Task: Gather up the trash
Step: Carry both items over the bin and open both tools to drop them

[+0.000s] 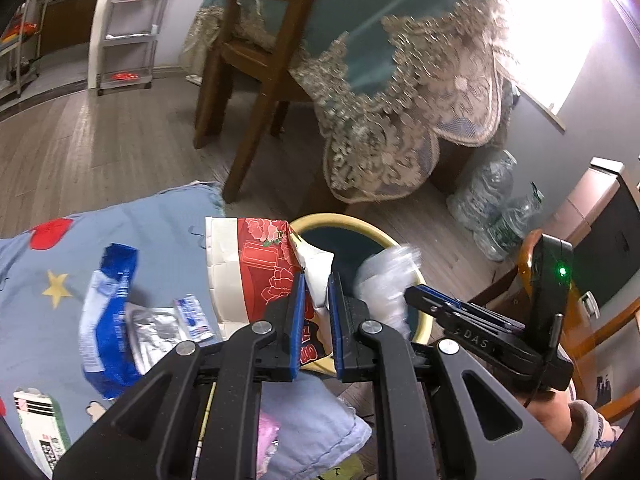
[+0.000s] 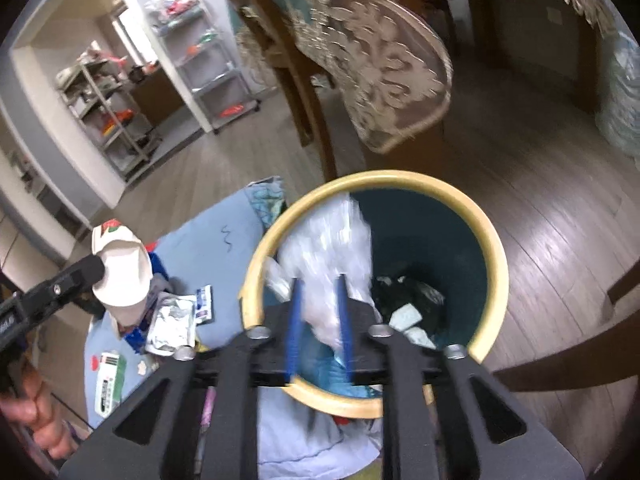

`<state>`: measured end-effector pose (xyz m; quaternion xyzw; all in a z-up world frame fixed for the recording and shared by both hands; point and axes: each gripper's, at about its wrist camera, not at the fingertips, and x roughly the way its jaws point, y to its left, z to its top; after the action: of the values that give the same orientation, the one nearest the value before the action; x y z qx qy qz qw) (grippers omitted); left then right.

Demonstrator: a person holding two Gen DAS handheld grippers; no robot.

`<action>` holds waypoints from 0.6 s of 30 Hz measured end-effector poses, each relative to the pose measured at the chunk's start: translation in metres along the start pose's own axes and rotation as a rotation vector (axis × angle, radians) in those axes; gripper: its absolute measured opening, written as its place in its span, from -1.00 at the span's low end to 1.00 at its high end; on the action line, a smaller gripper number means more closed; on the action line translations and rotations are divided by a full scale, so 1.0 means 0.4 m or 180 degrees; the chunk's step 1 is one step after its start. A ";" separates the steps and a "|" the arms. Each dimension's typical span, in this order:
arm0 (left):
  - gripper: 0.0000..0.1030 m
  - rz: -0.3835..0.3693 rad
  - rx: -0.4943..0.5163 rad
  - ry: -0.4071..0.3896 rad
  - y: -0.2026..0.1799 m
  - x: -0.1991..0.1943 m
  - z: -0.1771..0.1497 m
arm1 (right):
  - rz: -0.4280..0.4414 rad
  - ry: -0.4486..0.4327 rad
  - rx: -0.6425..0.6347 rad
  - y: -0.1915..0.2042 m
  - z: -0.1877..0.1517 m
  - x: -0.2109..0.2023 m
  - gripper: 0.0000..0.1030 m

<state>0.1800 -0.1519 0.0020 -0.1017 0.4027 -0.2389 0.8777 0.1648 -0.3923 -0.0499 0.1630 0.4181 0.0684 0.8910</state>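
Gripping a flattened red-and-white paper carton (image 1: 256, 264) between closed blue pads, the left gripper (image 1: 317, 284) holds it at the near rim of the round dark-green bin with a yellow rim (image 2: 496, 248). Over the bin's mouth, the right gripper (image 2: 319, 280) is clamped on a crumpled clear plastic bag (image 2: 328, 240); a blue-and-white wrapper (image 1: 106, 312) and silver foil packet (image 1: 154, 334) lie on the light-blue blanket (image 1: 160, 224) beside it.

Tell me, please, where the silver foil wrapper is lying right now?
The silver foil wrapper lies on the blue blanket, left of the left gripper, between the blue packet and a small sachet.
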 end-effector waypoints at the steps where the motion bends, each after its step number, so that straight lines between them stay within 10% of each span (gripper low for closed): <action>1: -0.79 -0.0018 0.0015 0.0024 -0.010 0.012 -0.001 | 0.0002 -0.0026 0.0018 -0.003 -0.003 -0.008 -0.38; 18: -0.78 -0.0596 0.0435 0.0333 -0.182 0.218 -0.029 | -0.0117 -0.0868 0.0505 -0.082 0.023 -0.171 0.12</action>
<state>0.1956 -0.2586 -0.0360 -0.0662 0.4195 -0.3516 0.8343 0.1275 -0.4429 -0.0065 0.2330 0.3002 -0.0040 0.9249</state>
